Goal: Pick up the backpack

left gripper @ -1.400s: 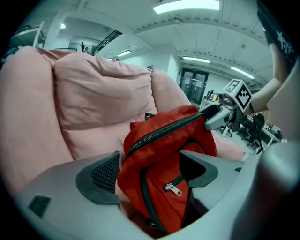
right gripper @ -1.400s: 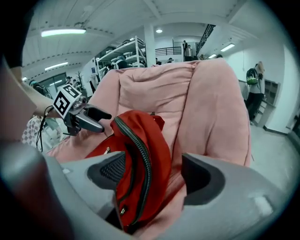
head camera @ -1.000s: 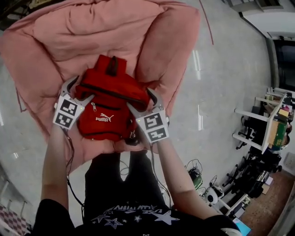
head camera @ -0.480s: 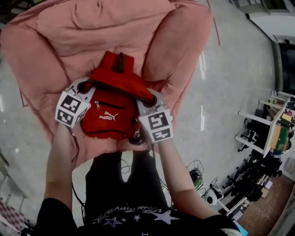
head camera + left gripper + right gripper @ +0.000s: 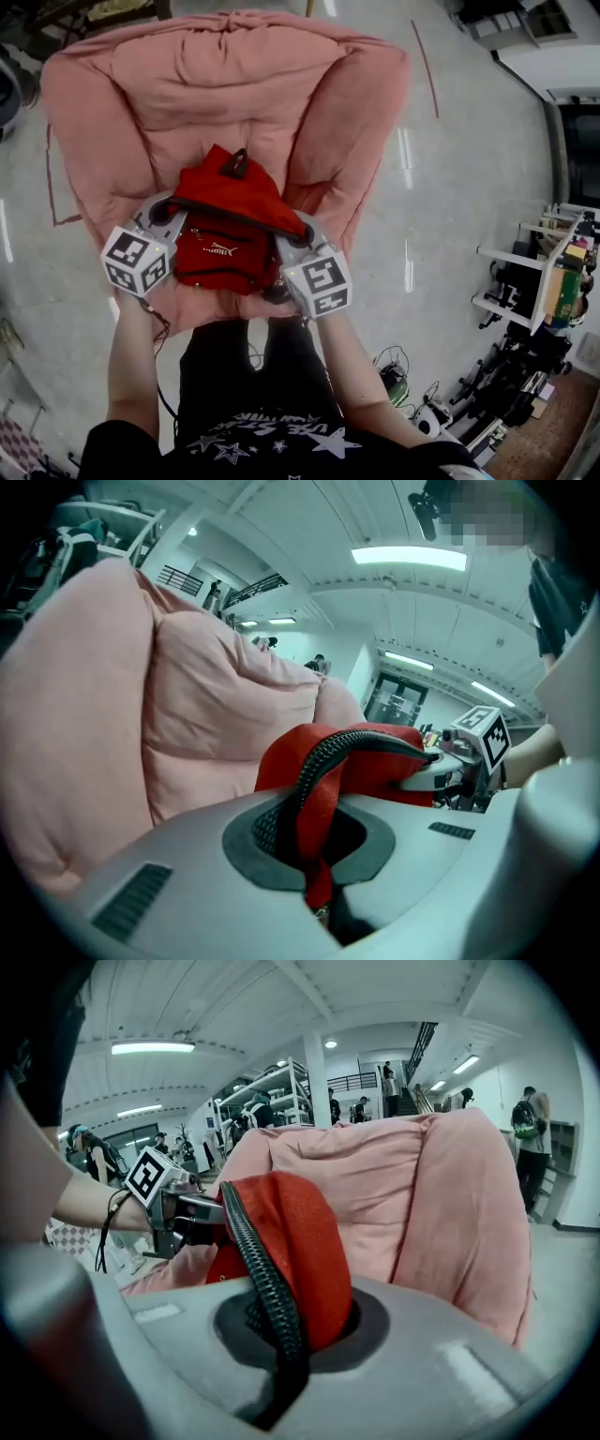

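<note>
Closed tight on the zip-trimmed ends of the red backpack [image 5: 230, 211], left gripper [image 5: 169, 210] and right gripper [image 5: 292, 233] alike (right jaws just shut further). Zipped up, contents hidden. Held over the seat of a pink beanbag [image 5: 187, 84], on glossy grey floor [image 5: 469, 141]; shelving [image 5: 553, 272] at right.

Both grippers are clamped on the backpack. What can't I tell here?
Head view: backpack underside, hidden by its own body; whether it clears the pink chair is unclear.
Head view: its lower corners, covered by the left gripper and right gripper.
Gripper views: most of the backpack, blocked by gripper bodies and bunched fabric.
</note>
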A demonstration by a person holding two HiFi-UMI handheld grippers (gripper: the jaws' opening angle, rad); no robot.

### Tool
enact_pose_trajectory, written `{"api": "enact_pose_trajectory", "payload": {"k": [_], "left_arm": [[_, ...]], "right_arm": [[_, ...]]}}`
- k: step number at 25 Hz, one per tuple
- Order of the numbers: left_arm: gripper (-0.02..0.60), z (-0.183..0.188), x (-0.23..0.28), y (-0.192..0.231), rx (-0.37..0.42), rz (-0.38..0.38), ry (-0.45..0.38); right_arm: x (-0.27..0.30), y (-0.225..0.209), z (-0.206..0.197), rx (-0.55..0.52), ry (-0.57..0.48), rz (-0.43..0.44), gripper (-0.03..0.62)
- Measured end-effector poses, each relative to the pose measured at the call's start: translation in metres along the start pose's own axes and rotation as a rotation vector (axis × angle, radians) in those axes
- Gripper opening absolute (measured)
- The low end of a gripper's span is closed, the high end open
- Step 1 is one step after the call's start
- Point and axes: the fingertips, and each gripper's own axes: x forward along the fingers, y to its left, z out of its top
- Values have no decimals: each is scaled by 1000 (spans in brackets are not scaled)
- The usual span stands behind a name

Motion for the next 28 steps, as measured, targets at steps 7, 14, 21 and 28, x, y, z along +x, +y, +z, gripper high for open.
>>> {"api": "enact_pose_trajectory", "payload": {"k": [7,14,21,28], "left_arm": [[9,38,-61,-44,18,4,-73],[9,43,-111,-101,-45,2,-101],[8,65,-152,-154,-125,98,-229],[9,114,-187,-195,-108,195,-390]], "right_arm": [[-45,26,31,50,-16,42,11],[-91,45,39,54,-23,108,9],[-141,61,64,-47,-67,226,8],[-182,64,121,-159,-189,322,8]]}}
